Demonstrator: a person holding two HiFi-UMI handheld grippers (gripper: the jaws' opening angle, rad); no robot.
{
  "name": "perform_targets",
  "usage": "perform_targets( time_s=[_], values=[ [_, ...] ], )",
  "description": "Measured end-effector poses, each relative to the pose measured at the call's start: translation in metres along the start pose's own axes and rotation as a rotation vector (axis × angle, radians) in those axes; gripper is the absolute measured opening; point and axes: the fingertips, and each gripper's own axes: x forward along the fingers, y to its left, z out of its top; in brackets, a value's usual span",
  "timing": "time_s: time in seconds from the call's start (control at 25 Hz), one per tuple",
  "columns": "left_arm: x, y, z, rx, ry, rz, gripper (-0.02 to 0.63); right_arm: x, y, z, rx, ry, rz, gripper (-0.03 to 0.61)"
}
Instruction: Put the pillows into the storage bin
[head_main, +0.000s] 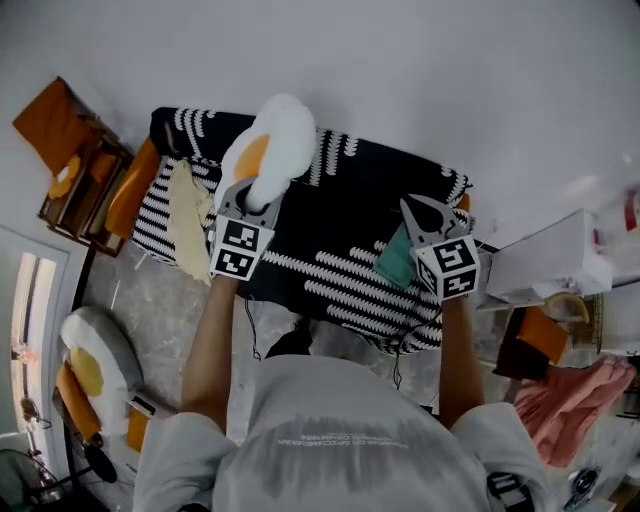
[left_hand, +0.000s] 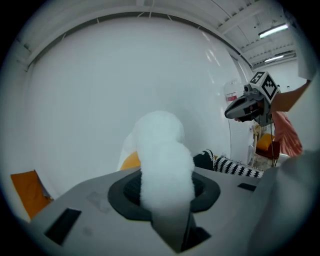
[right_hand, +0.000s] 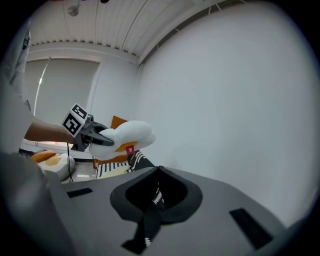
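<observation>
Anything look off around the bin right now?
The black-and-white fabric bin sags flat rather than standing open; the right gripper pinches its edge. A second egg pillow lies off to the left, apart.

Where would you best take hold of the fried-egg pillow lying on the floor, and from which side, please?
I would pinch the floor pillow by its white rim on the edge toward the storage bin, coming from above. It lies flat, yolk up; the rim looks thin and soft. The left hand-held gripper holds the other pillow that way.

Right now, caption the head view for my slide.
Left gripper holds an egg pillow over the patterned bin; right gripper grips its fabric.
</observation>
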Motion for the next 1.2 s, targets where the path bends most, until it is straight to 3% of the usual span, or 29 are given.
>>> perform_targets(
  time_s=[0.32,0.48,0.72,0.96,1.2],
  values=[
    [-0.136,-0.035,0.004,-0.013,0.031,0.209,0.144,-0.042,0.063,0.033,-0.074,-0.126,0.194,0.002],
    [-0.205,-0.040,-0.021,-0.036,0.093,0.304,0.144,-0.049,0.116,0.045,-0.095,-0.157,0.297,0.002],
    [-0.290,-0.043,-0.061,-0.134,0.137,0.422,0.144,-0.054,0.187,0.049,-0.142,-0.152,0.425,0.002],
    [-0.379,-0.047,-0.087,-0.198,0.132,0.526,0.147,-0.066,0.248,0.075,-0.132,-0.233,0.460,0.003],
    [-0.490,-0.065,-0.114,-0.212,0.138,0.623,0.147,-0.101,0.336,0.097,-0.129,-0.286,0.566,0.002]
  ],
)
